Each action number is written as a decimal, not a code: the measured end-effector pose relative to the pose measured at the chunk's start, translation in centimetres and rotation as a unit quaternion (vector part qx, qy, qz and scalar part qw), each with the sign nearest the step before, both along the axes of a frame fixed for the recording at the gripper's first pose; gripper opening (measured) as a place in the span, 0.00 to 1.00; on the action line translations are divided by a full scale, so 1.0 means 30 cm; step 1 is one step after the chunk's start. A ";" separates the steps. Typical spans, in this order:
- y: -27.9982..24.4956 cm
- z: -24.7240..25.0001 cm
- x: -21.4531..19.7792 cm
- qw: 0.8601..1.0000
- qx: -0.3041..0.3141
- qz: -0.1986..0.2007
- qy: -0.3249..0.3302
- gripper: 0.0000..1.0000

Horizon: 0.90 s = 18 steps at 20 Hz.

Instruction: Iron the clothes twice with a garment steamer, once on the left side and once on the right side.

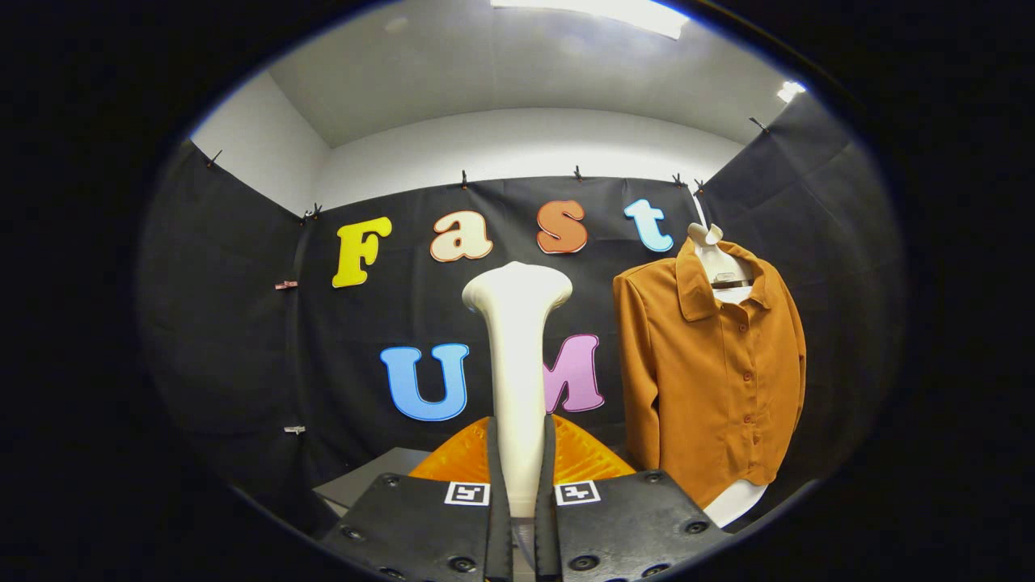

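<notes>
A white garment steamer stands upright between my fingers, its flared head at the top and its handle pinched by both fingers. My gripper is shut on that handle. To the right of the steamer and beyond it, a brown button-up shirt hangs on a white mannequin torso, front facing me, collar open. The steamer head is apart from the shirt, left of its near sleeve.
A grey tabletop lies low, left of my fingers. Black cloth walls close the booth behind and on both sides. The white base of the mannequin shows below the shirt hem.
</notes>
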<state>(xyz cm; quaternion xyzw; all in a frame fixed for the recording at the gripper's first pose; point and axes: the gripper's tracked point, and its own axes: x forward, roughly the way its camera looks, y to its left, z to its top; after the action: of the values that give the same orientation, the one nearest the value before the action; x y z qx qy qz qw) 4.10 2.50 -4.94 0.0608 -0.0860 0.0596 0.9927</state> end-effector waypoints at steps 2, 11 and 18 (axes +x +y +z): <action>0.004 0.000 0.003 1.000 -0.002 0.000 -0.001 0.14; 0.009 0.003 0.009 1.000 -0.006 -0.001 -0.001 0.14; 0.005 0.002 0.012 1.000 -0.006 -0.004 0.000 0.14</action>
<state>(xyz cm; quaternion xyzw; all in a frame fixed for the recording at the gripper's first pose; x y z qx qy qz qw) 4.46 2.64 -4.88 0.0548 -0.0864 0.0566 0.9931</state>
